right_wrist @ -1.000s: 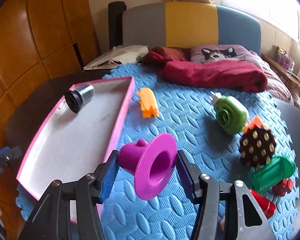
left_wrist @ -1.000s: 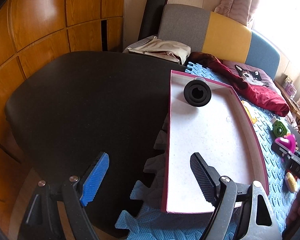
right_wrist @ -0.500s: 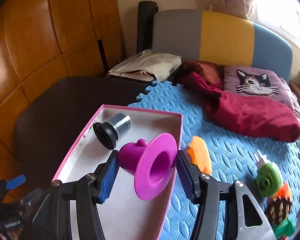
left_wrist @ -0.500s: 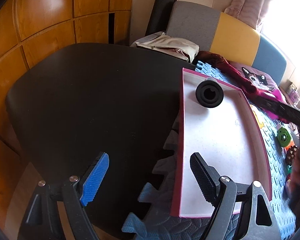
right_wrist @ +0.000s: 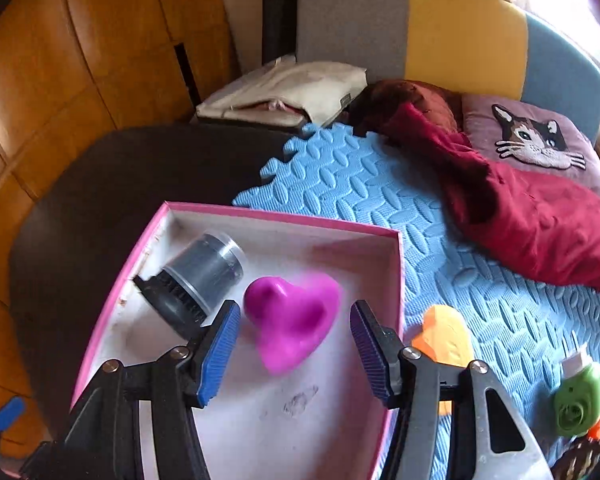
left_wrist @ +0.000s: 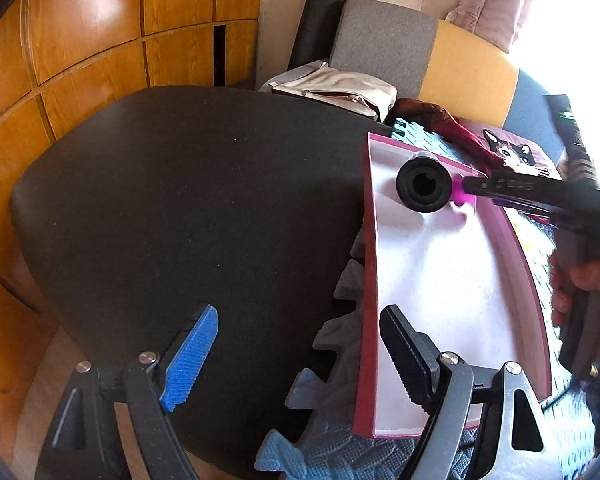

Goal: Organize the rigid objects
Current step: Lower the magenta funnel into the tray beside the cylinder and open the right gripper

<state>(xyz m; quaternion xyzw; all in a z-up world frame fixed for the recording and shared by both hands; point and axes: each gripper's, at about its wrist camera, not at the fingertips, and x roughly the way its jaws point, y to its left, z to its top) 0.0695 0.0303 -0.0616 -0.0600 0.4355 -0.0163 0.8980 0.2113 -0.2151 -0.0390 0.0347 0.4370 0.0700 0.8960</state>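
Note:
A pink-rimmed white box (right_wrist: 268, 214) lies on the blue foam mat (right_wrist: 380, 184). Inside it a black-and-grey cylinder (right_wrist: 198, 280) lies at the far left. A magenta funnel-shaped toy (right_wrist: 292, 320), blurred, sits loose in the box between the fingers of my right gripper (right_wrist: 294, 344), which is open above the box. In the left wrist view the box (left_wrist: 370, 240), the cylinder (left_wrist: 424, 185) and a bit of the magenta toy (left_wrist: 462, 198) show. My left gripper (left_wrist: 300, 352) is open and empty over the black table's near edge, beside the box.
An orange toy (right_wrist: 446, 338) and a green toy (right_wrist: 580, 400) lie on the mat right of the box. A red cloth (right_wrist: 520, 208), a cat cushion (right_wrist: 536, 140) and a beige bag (right_wrist: 288, 92) lie at the back. The black table (left_wrist: 180, 200) spreads left.
My right gripper carried the magenta toy left over the box and opened, and the toy dropped into the box beside the cylinder. My left gripper stayed open and shifted slightly left.

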